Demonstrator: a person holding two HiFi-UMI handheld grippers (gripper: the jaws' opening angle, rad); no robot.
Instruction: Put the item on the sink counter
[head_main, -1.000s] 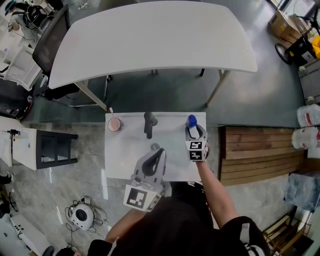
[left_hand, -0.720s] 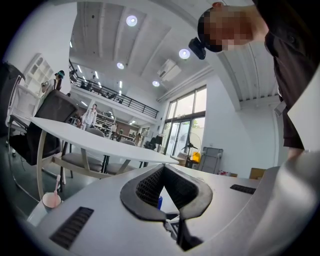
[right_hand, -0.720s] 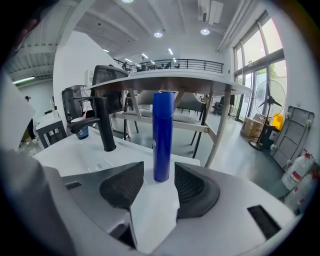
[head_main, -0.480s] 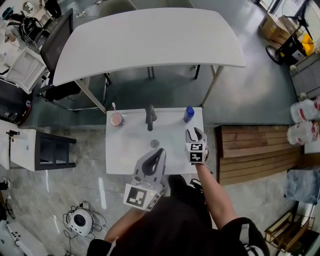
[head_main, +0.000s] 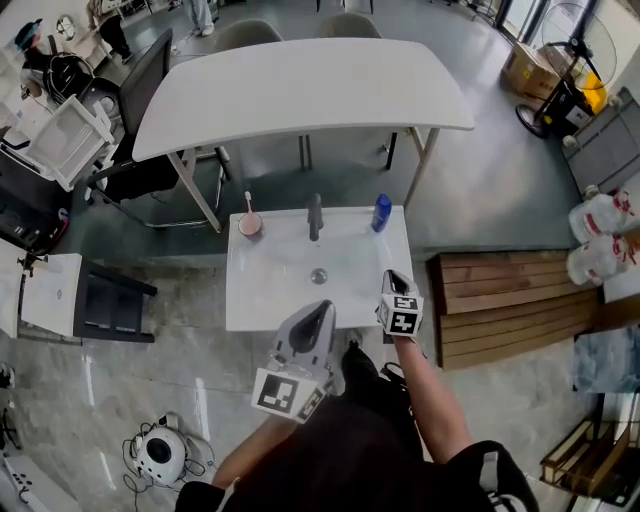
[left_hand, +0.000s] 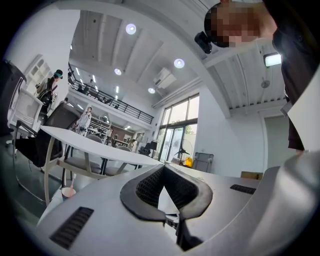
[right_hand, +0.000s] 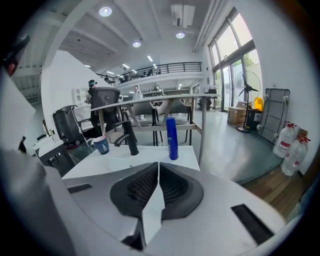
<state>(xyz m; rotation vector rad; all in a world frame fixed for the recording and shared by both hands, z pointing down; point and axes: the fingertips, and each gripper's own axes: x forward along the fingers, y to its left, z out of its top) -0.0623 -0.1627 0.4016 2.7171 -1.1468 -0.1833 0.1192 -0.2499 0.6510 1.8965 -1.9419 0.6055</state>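
Note:
A blue bottle (head_main: 381, 212) stands upright at the back right corner of the white sink counter (head_main: 265, 300); in the right gripper view the blue bottle (right_hand: 172, 137) is well ahead of the jaws. My right gripper (head_main: 392, 276) hovers over the counter's front right, apart from the bottle. Its jaws are closing and their tips meet, with nothing between them (right_hand: 158, 165). My left gripper (head_main: 326, 306) is at the counter's front edge, shut and empty (left_hand: 162, 167).
A dark faucet (head_main: 315, 215) stands at the back middle, above the drain (head_main: 318, 275). A pink cup with a toothbrush (head_main: 250, 224) sits at the back left. A large white table (head_main: 300, 85) lies beyond, a wooden pallet (head_main: 500, 295) to the right.
My right gripper has drawn back from the blue bottle toward the counter's front edge and its jaws have come together. The bottle stays upright at the back right. The left gripper barely moved.

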